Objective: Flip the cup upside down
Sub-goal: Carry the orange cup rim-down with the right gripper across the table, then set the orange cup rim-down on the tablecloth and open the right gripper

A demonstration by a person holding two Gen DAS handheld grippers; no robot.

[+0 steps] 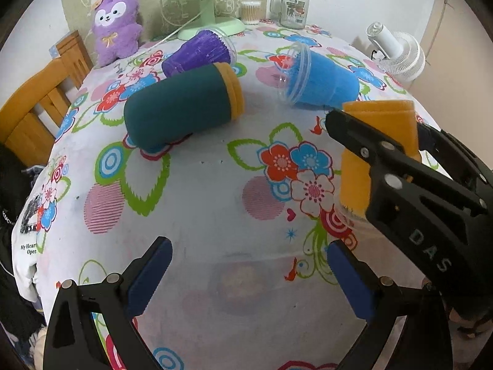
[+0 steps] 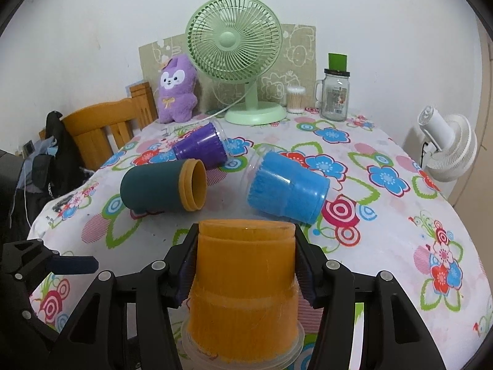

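My right gripper (image 2: 243, 265) is shut on an orange cup (image 2: 243, 289), held with its clear rim downward close over the flowered tablecloth (image 2: 400, 234). It also shows in the left wrist view (image 1: 382, 129), at the right. My left gripper (image 1: 246, 265) is open and empty, low over the cloth near the front. A dark green cup with an orange rim (image 1: 181, 104) lies on its side at centre left. A blue cup (image 1: 320, 80) and a purple cup (image 1: 200, 52) also lie on their sides behind it.
A green desk fan (image 2: 237, 61), a purple plush toy (image 2: 177, 89), a glass jar with a green lid (image 2: 336, 92) and a cotton swab tub (image 2: 295, 99) stand at the table's back. A white fan (image 2: 446, 148) is at the right, a wooden chair (image 2: 101, 129) at the left.
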